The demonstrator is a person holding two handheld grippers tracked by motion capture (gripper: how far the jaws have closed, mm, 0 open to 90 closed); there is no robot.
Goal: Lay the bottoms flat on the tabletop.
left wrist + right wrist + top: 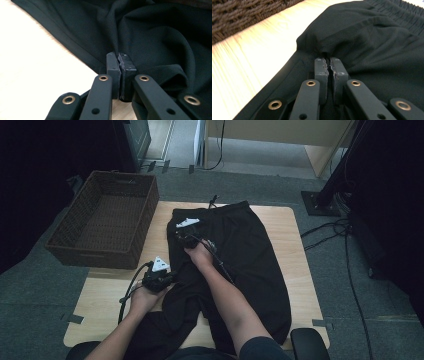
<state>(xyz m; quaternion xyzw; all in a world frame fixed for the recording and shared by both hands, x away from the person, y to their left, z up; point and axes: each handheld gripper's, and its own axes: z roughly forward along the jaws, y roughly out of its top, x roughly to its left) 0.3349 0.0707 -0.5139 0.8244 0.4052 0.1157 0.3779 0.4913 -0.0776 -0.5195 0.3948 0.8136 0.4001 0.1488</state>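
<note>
Black trousers (240,255) lie spread on the wooden table (295,245), with the elastic waistband (397,12) at the far end. My left gripper (171,279) is at the garment's left edge, about halfway down. In the left gripper view it (120,57) is shut on a raised fold of the black cloth (155,37). My right gripper (181,236) is farther up, at the left side near the waistband. Its jaws (328,60) pinch a small ridge of the fabric (352,35) there.
A dark wicker basket (105,217) stands beside the table at the far left, and its wall (242,15) is close to the right gripper. Cables (345,245) trail over the floor on the right. A chair armrest (307,342) sits at the near right corner.
</note>
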